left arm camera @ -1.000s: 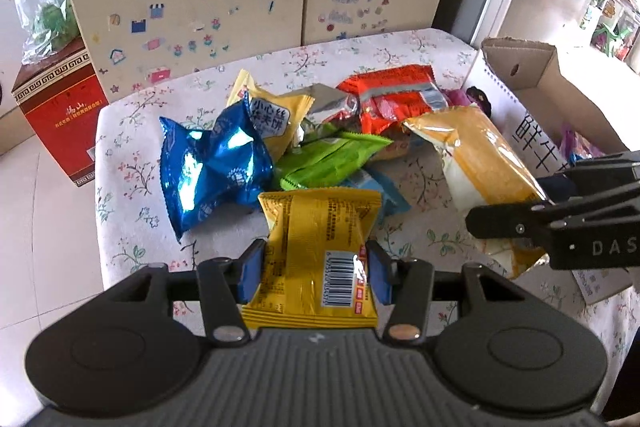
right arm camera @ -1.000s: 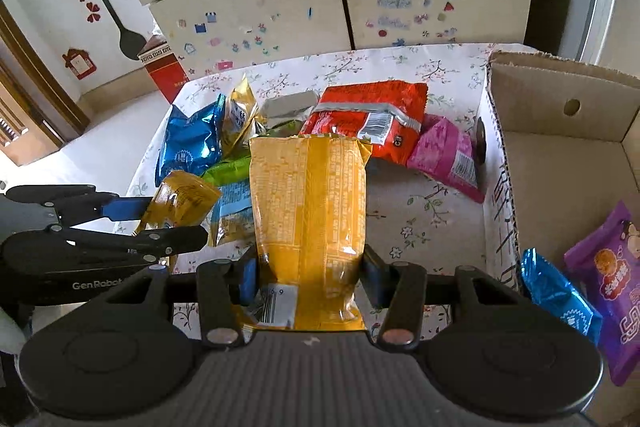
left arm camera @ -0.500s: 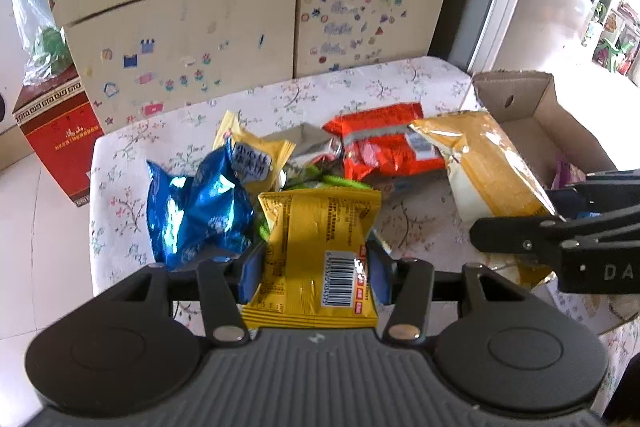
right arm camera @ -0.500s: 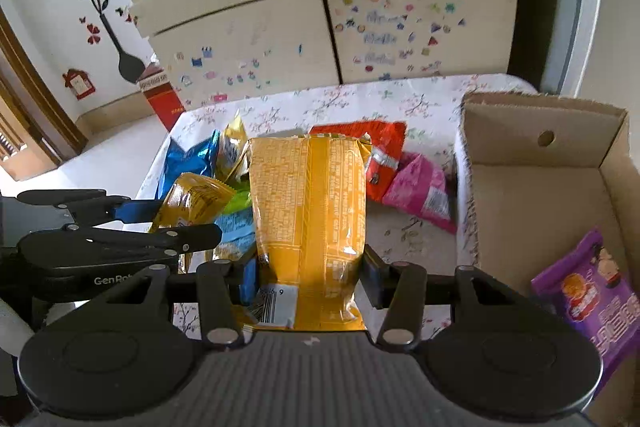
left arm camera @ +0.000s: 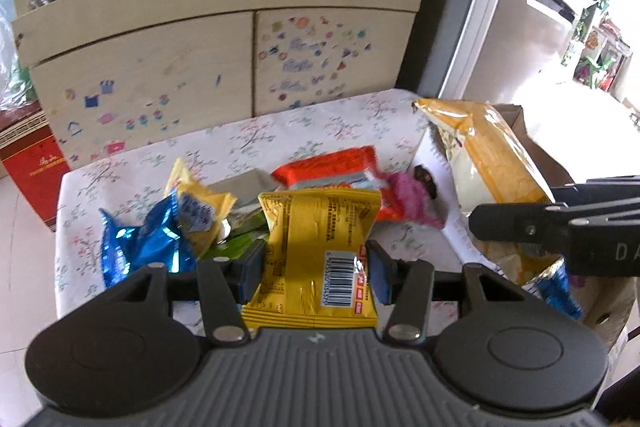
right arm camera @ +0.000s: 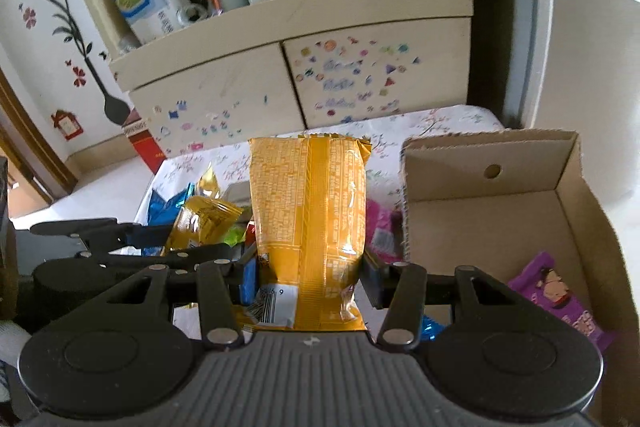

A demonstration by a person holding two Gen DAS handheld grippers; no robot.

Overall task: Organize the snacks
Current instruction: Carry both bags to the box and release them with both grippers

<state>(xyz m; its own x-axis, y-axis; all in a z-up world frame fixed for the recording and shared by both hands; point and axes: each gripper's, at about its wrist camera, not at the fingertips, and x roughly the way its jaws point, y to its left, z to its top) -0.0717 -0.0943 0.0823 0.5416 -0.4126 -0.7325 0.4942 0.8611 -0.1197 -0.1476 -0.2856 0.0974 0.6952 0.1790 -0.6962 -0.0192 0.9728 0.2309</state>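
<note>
Snacks fill both our grippers: our left gripper (left arm camera: pixel 314 269) is clamped on a short yellow packet (left arm camera: pixel 318 251) with a barcode, its blue pads pressing the packet's sides, and our right gripper (right arm camera: pixel 308 277) is closed on a taller orange bag (right arm camera: pixel 310 223) that stands upright between its pads. We see both held clear of the floral tablecloth (left arm camera: pixel 248 139). On that cloth lie a blue foil bag (left arm camera: pixel 136 247), a red packet (left arm camera: pixel 328 169) and a pink packet (left arm camera: pixel 408 197) in a loose heap. Beside the heap, on our right, stands the open cardboard box (right arm camera: pixel 492 163), and inside it we see a purple packet (right arm camera: pixel 560 301) on the floor of the box. Behind the table stands a cream cabinet (right arm camera: pixel 296 83) dotted with stickers.
</note>
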